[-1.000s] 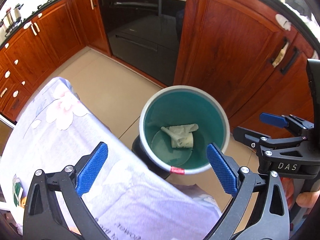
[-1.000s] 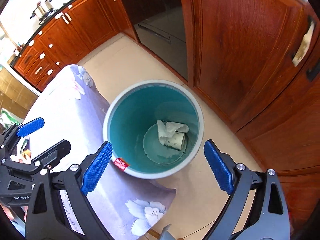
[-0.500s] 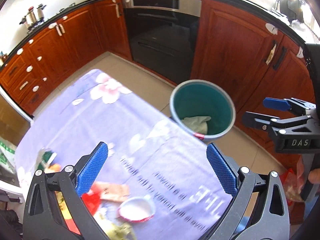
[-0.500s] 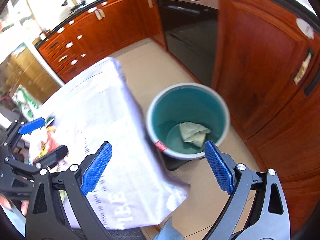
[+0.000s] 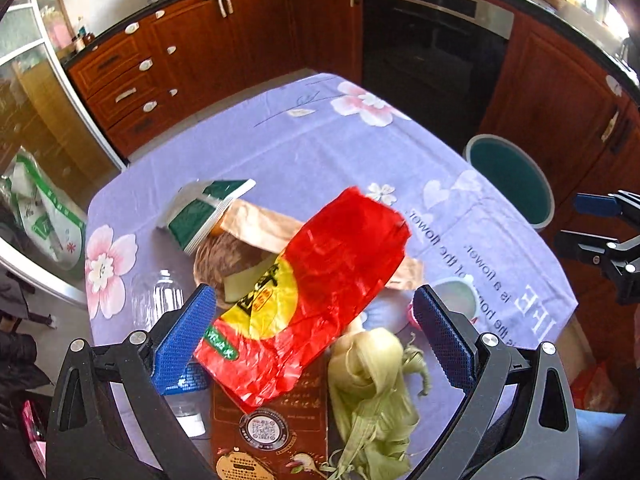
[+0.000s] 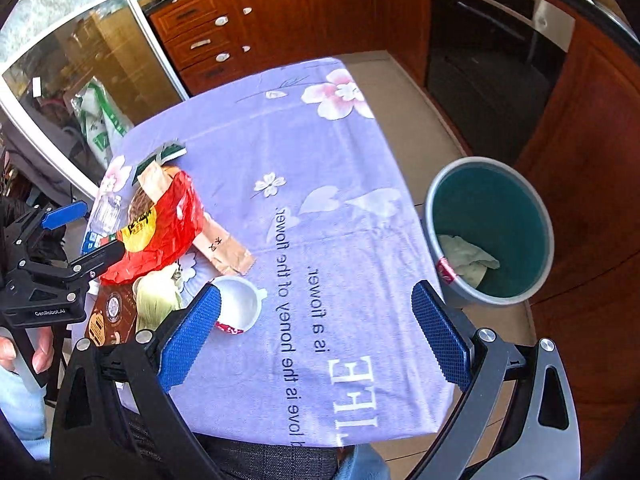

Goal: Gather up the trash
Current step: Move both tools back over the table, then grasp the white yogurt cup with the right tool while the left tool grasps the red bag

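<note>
A pile of trash lies on the purple flowered tablecloth (image 5: 280,136): a red and yellow plastic bag (image 5: 316,288), pale green corn husks (image 5: 368,392), a brown paper wrapper (image 5: 260,224), a green and white packet (image 5: 204,212), a clear plastic bottle (image 5: 160,300) and a white cup (image 6: 240,304). My left gripper (image 5: 312,340) is open, hovering just above the red bag. My right gripper (image 6: 316,340) is open and empty over the cloth's near right part. The teal bin (image 6: 496,228) stands on the floor off the table's right edge, with crumpled paper (image 6: 464,260) inside.
A brown printed card (image 5: 272,428) lies under the husks. Red wooden cabinets (image 5: 224,40) and a black oven (image 5: 432,48) ring the room. A glass door (image 6: 80,64) is at the left, with a green and white bag (image 6: 100,120) behind it.
Both grippers have swung left, away from above the bin and back over the table. The trash pile has come into view under the left gripper. Both stayed open.
</note>
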A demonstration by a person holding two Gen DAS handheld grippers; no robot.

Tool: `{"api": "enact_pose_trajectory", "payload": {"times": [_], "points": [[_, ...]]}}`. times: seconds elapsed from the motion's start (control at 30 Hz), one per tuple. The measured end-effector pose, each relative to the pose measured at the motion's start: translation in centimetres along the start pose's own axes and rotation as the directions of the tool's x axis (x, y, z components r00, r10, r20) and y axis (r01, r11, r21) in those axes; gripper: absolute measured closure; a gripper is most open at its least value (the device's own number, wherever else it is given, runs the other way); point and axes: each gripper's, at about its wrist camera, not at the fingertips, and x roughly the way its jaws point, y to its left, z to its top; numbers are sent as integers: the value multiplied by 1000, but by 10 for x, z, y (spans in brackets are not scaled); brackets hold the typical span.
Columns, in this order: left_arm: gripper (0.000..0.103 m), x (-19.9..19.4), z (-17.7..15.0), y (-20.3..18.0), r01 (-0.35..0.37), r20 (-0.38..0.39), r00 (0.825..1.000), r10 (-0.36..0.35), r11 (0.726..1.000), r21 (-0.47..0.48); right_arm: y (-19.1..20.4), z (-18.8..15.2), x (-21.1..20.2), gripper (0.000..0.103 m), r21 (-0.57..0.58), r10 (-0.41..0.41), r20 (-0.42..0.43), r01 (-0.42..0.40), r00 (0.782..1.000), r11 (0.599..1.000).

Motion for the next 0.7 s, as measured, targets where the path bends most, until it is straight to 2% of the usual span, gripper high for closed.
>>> {"api": "enact_pose_trajectory", "payload": {"times": [0.27, 0.33, 0.43, 0.57, 0.67, 0.7], "points": [[4, 28, -27, 16, -15, -63, 998, 13, 1000, -24, 32, -16, 64, 12, -50, 19, -88, -23, 996, 998], [4, 32, -29, 17, -14, -73, 997, 13, 1000, -22, 34, -20, 77, 26, -55, 19, -102, -24, 995, 998], [4, 39, -29, 16, -13, -81, 997, 12, 1000, -13, 32, -22, 91, 41, -30, 37, -129, -41, 991, 999], [4, 49, -22, 12, 5, -97, 995, -6, 1000, -15, 36, -23, 104, 49, -17, 61, -144, -64, 988, 998], [4, 56, -17, 7, 8, -106, 994, -9, 1000, -9, 43, -25, 105, 66, -58, 58, -131, -66, 990, 996], [4, 58, -15, 5, 6, -111, 994, -7, 1000, -6, 44, -26, 106, 82, -66, 71, -139, -81, 988, 995]]}}
